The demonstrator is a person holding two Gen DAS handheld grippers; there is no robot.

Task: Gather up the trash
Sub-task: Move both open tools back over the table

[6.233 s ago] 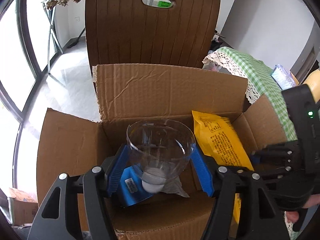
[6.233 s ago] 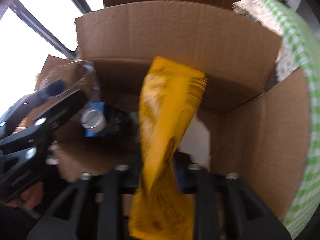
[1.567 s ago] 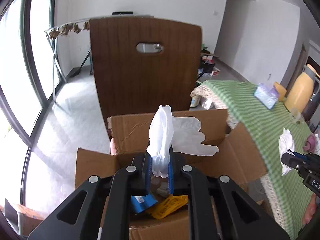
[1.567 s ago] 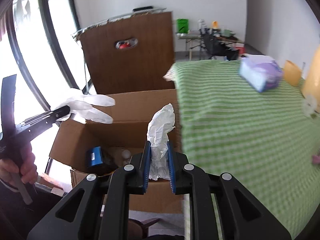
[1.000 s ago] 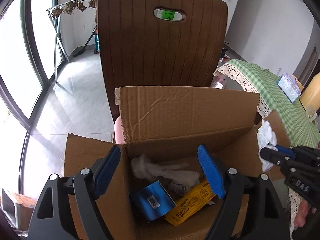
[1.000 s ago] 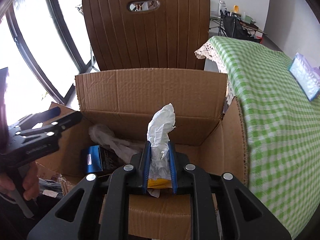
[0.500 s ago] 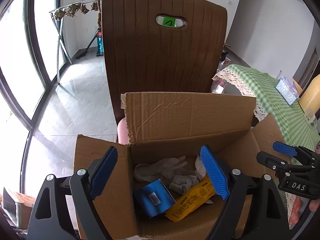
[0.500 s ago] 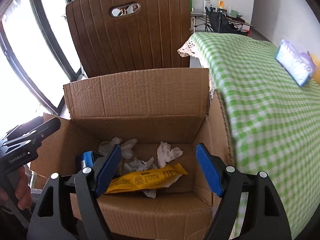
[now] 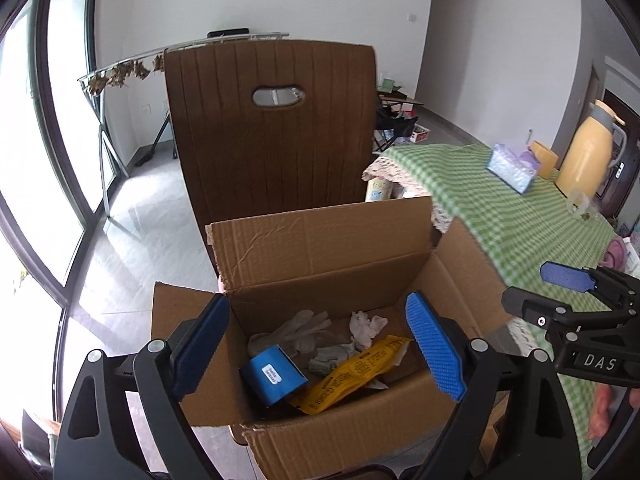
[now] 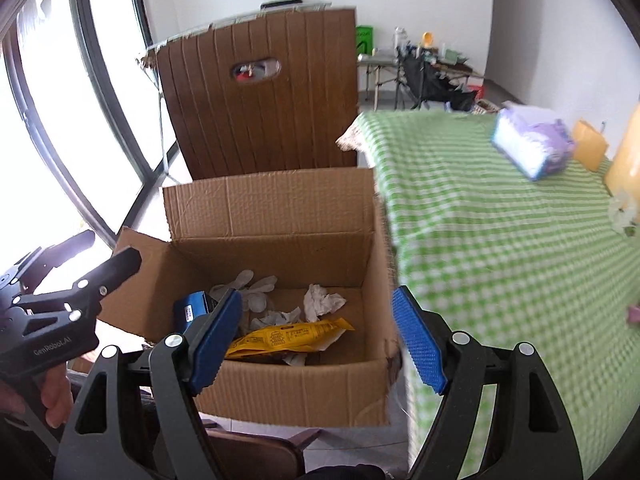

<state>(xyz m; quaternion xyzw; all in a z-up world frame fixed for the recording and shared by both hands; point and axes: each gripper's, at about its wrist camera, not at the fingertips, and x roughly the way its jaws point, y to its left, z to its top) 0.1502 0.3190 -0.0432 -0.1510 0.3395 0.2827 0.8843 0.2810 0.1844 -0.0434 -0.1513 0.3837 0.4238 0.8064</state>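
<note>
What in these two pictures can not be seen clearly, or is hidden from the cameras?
- Cardboard box: the bottom under the yellow wrapper and the white glove is covered, in both views.
- Blue box, right wrist view: partly hidden behind a blue pad; its label is too small to read.
- Tissue pack on the green checked tablecloth: blurred, print unreadable.
- Small pale object on the cloth: blurred, unidentifiable.
- Yellow jug: cut off in the right wrist view.

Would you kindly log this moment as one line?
left claw: opening, empty | right claw: open, empty | cardboard box: holds glove, tissue, yellow wrapper
</note>
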